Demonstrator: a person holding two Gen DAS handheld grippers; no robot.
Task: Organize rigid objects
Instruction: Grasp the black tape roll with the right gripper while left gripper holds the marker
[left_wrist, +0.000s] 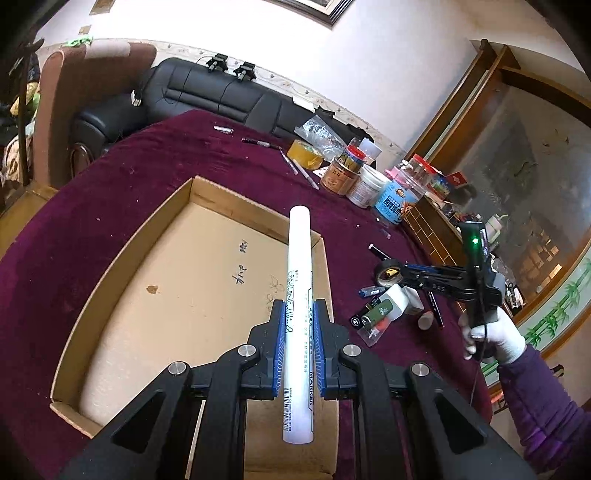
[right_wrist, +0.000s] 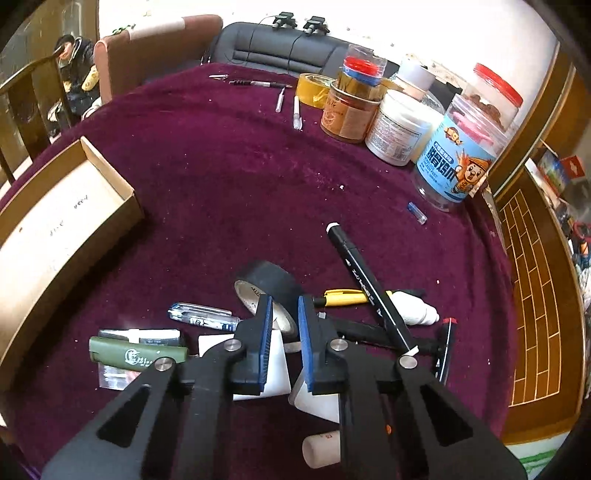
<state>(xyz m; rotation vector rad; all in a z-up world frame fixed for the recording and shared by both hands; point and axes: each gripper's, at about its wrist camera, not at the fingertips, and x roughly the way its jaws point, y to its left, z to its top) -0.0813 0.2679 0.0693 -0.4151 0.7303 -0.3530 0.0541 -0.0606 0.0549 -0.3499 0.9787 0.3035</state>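
The left gripper (left_wrist: 301, 332) has its blue ribbed fingers clamped on a smooth white marker (left_wrist: 300, 295), held over the shallow cardboard box (left_wrist: 122, 258). The right gripper (right_wrist: 284, 332) hangs with fingers narrowly parted above a glossy black tape roll (right_wrist: 267, 284) among pens on the plush maroon surface (right_wrist: 221, 177).

White marker pen (left_wrist: 300, 317), centre of the left wrist view: "MARKER" printed along the barrel, beside a barcode. Other labels, handwriting on the cardboard box (left_wrist: 177, 291) floor included: not legible.
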